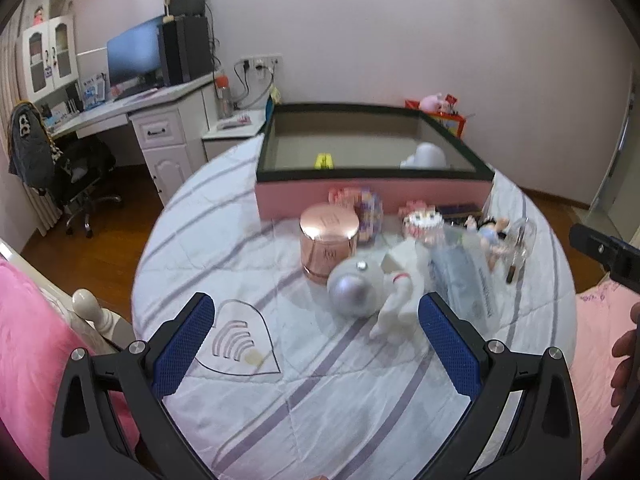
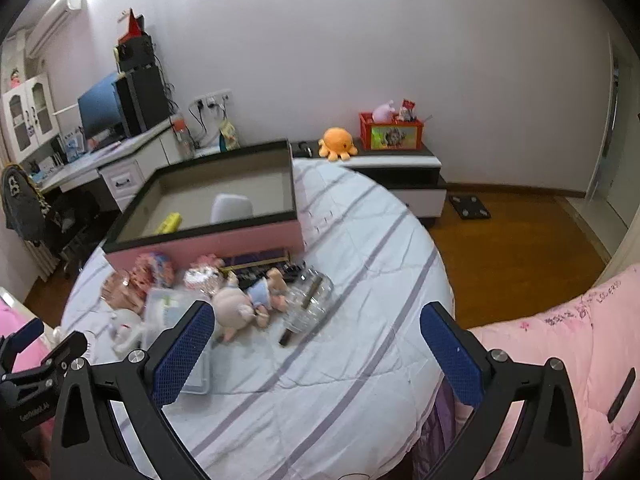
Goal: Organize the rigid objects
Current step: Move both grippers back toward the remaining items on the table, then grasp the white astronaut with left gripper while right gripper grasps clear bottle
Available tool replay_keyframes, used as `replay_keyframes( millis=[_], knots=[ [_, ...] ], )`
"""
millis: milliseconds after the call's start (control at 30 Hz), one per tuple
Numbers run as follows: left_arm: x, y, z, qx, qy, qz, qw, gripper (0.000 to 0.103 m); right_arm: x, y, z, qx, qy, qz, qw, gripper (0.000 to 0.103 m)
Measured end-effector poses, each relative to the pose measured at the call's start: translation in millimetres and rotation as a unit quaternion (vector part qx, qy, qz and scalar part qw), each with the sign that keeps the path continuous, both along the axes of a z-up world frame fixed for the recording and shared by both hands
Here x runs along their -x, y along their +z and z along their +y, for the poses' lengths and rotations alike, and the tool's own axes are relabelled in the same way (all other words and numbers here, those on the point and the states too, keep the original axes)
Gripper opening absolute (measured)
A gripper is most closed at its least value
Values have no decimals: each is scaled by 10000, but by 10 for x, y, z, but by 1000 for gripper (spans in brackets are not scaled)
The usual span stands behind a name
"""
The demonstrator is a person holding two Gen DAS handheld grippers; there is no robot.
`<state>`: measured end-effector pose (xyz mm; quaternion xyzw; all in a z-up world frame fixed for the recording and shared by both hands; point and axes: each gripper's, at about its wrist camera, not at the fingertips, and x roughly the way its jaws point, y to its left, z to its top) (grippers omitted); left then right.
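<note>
A pink box with a dark rim stands at the far side of the round table; inside lie a yellow item and a white object. In front of it lie a rose-gold tin, a silver ball-shaped object, a white toy figure, a clear plastic case, a doll and a glass jar. My left gripper is open, just short of the silver ball. My right gripper is open over the cloth.
The table wears a white quilt with purple stripes. A pink bed lies to the right, a pink pillow to the left. A desk with a monitor and an office chair stand behind. A low cabinet carries an orange plush.
</note>
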<state>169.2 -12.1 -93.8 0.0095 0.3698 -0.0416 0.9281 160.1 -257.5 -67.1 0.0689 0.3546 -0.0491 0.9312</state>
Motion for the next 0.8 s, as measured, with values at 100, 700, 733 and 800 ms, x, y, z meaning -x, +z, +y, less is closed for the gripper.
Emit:
replay_keyframes(
  millis=[100, 700, 733, 800],
  knots=[
    [-38, -105, -47, -30, -96, 104, 9999, 103, -60, -93, -49, -43, -56, 132, 9999, 103],
    [-475, -442, -199, 304, -382, 523, 9974, 99, -402, -504, -173, -284, -77, 633, 9976, 103],
    [-491, -457, -219, 294, -417, 547, 9972, 94, -432, -521, -181, -307, -80, 640, 9974, 103],
    [-521, -501, -241, 395, -528, 682, 9955, 77, -495, -547, -189, -343, -64, 657, 9972, 103]
  ],
)
